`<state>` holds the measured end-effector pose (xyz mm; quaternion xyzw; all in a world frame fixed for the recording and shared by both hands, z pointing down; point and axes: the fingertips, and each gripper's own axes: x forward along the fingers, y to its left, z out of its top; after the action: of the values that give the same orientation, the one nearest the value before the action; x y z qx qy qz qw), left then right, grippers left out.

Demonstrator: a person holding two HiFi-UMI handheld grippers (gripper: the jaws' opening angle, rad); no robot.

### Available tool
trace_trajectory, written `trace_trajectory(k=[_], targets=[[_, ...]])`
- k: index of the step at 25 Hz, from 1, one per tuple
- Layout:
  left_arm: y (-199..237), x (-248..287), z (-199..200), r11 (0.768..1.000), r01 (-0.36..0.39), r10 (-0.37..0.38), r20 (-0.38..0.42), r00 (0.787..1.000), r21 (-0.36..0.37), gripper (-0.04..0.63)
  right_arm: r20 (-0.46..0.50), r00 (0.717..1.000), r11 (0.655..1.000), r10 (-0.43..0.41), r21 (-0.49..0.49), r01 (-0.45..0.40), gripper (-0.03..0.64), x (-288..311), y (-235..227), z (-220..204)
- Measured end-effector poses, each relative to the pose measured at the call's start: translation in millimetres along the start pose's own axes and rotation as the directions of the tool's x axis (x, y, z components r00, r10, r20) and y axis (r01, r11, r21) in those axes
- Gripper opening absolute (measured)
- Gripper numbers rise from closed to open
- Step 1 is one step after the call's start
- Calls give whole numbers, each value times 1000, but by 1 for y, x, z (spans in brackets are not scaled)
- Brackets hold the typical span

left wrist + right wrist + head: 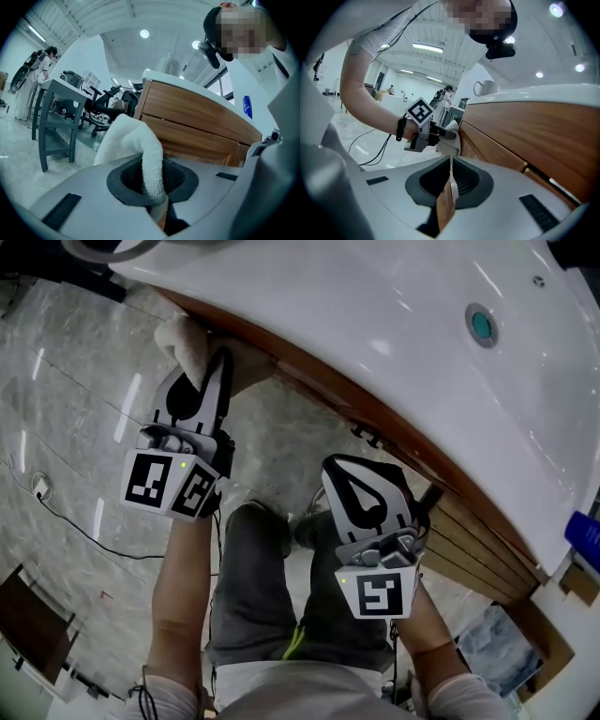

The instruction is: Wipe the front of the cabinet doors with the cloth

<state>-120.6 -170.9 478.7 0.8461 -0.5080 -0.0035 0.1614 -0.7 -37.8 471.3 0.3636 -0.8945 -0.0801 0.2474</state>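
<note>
Wooden cabinet doors (197, 117) | left gripper (153, 182) jaws clamp cloth (127, 140) | right gripper (450, 180) jaws closed, empty

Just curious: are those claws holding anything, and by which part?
The left gripper pinches a white terry cloth by a bunched fold; right gripper holds nothing.

I see a grey marble floor (66, 371) with a black cable (94, 536) lying on it, a grey stand (58, 93), black office chairs (101, 105) near it, and round ceiling lamps (144, 33) lit.
</note>
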Motion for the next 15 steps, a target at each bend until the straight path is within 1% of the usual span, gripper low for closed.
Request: trace_trajectory(k=[8,15], targets=[[0,7,-4,1000,22,-22,15,1000,-2,57,-13,1000,1000,-27,-3,27,44,3,-4,-9],[-22,9,-10,997,71,-71,4,997,-12,58,-17,998,998,-54,19,54,44,-2,-4,-7]])
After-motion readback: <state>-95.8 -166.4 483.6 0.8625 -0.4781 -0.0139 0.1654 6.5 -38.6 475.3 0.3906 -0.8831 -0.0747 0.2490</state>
